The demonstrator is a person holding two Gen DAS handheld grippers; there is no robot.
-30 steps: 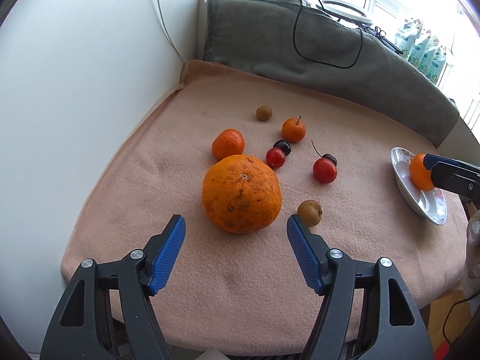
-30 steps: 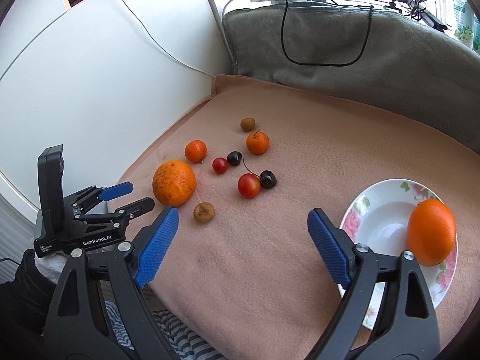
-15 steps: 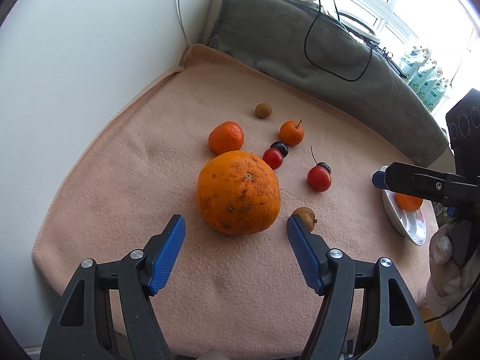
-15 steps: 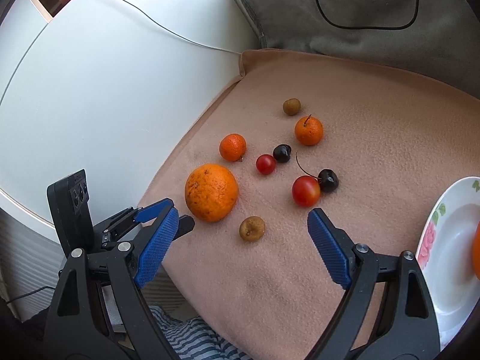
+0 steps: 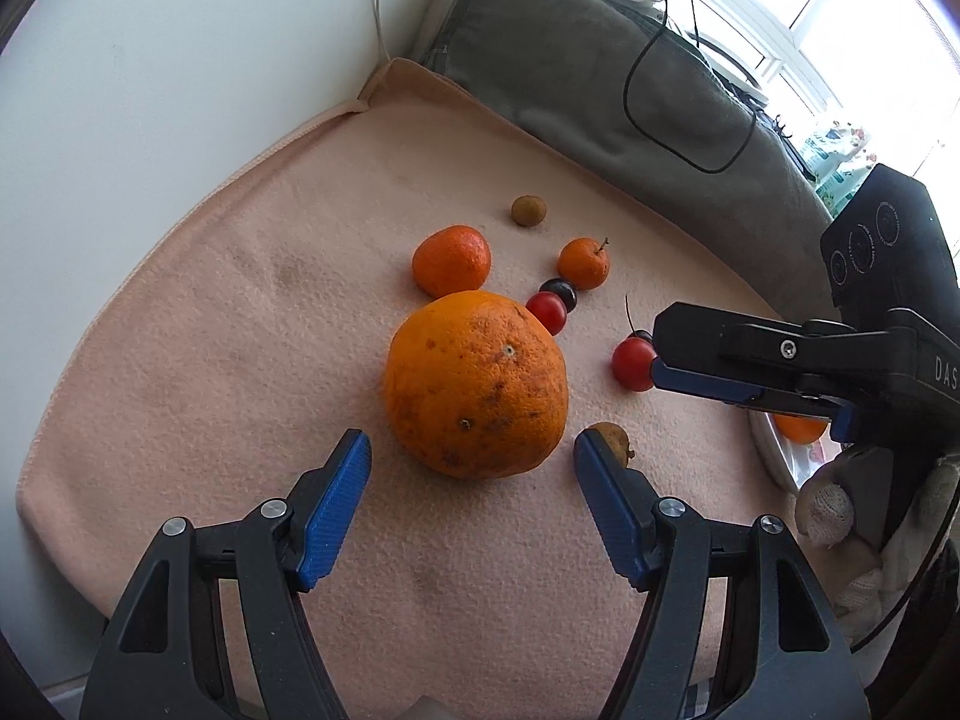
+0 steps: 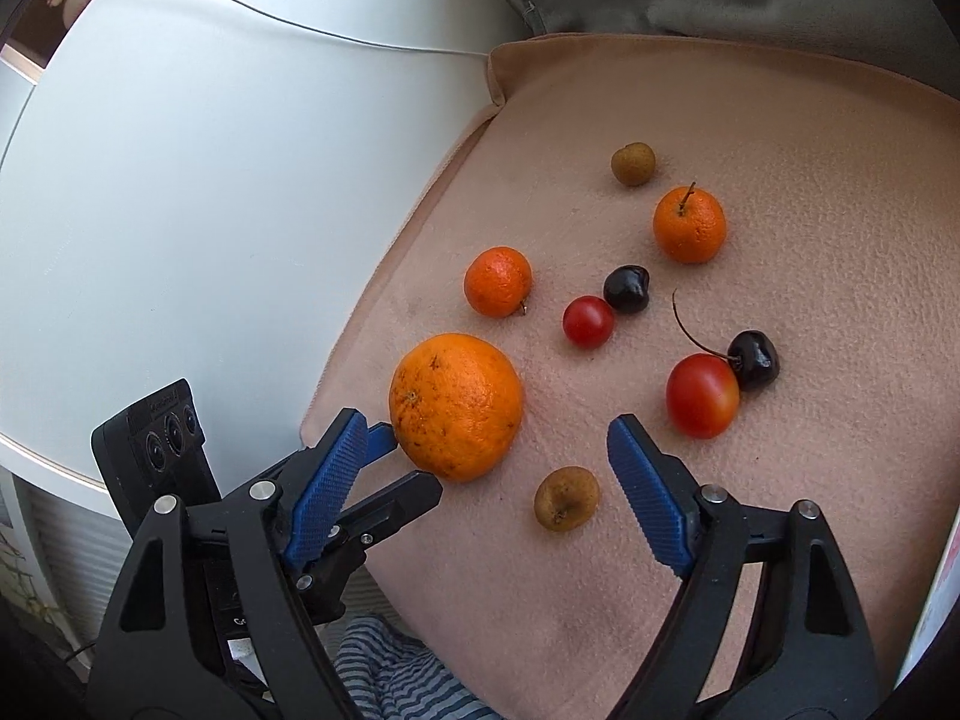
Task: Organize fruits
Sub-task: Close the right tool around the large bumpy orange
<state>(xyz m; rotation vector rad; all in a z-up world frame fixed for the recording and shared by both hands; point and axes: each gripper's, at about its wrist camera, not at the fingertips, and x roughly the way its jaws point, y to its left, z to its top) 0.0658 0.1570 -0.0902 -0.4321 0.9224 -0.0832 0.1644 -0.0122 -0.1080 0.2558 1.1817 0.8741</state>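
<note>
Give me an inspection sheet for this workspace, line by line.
Surface: peach blanket, fruit scattered on it.
Job's things: large orange; two small oranges; two red fruits; two dark cherries; two brown fruits; another orange on the plate.
Clutter: nothing seen.
Grippers: left gripper open, facing the large orange; right gripper open, above the nearer brown fruit.
Cables: black cable on the grey cushion; thin wire along the wall.
Surroundings: white wall, bright window.
</note>
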